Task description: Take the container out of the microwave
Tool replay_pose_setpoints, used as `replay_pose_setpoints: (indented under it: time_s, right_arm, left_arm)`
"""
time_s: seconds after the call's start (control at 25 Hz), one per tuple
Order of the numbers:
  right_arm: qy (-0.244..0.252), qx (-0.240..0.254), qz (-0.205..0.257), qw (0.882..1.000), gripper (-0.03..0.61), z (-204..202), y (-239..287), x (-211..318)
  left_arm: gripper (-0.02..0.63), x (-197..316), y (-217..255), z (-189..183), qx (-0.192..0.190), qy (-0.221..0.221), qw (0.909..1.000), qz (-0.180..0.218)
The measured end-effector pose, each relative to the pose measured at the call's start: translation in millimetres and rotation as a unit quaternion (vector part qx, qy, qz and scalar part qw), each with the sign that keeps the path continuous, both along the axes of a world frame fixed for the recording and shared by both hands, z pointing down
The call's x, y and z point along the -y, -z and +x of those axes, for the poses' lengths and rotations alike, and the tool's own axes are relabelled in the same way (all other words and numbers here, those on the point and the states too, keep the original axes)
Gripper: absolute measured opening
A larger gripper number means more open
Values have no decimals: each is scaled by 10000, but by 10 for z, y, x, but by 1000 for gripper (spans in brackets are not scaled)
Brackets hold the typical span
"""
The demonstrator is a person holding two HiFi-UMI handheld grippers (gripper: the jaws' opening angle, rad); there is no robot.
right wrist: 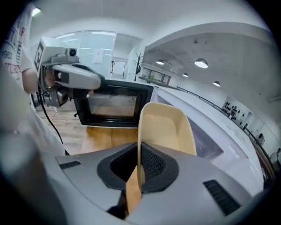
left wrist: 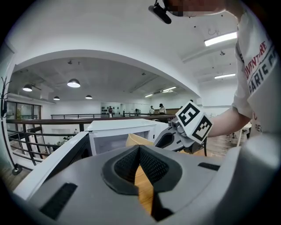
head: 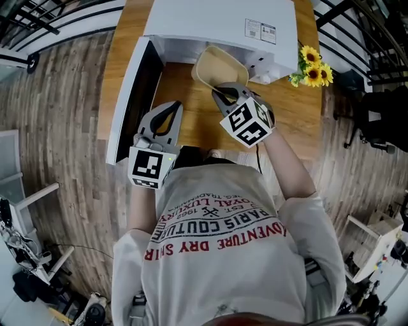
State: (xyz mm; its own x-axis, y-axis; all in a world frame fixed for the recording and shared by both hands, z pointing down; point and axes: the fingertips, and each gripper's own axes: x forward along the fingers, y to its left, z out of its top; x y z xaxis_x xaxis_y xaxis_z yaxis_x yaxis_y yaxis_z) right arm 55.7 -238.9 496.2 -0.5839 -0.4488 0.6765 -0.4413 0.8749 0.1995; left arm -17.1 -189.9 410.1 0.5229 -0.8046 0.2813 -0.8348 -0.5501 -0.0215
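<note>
The tan plastic container [head: 220, 67] hangs tilted just in front of the white microwave [head: 223, 19], above the wooden table [head: 293, 121]. My right gripper [head: 227, 93] is shut on its near rim; in the right gripper view the rim runs between the pads and the container [right wrist: 164, 127] rises beyond my right gripper [right wrist: 139, 163]. The microwave door [head: 131, 95] stands open to the left. My left gripper [head: 167, 113] is shut and empty, hovering beside the door. In the left gripper view my left gripper [left wrist: 139, 151] faces the container [left wrist: 136, 140] and the right gripper [left wrist: 175, 134].
A bunch of yellow sunflowers [head: 312, 67] sits at the microwave's right corner. The table's near edge is against the person's body. Black railings [head: 44, 19] run behind the table, with wood flooring on both sides.
</note>
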Motion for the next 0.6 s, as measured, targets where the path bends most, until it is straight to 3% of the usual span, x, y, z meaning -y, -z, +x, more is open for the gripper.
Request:
replay_pose_setpoints:
  time_s: [0.32, 0.6]
  right_arm:
    - [-747, 758, 609, 9925, 38, 305, 547, -172]
    - [-1553, 1304, 1530, 9672, 38, 661, 1162, -54]
  left_arm:
    - [14, -5, 238, 217, 14, -302, 9991, 313]
    - [14, 156, 433, 333, 16, -576, 9966, 582]
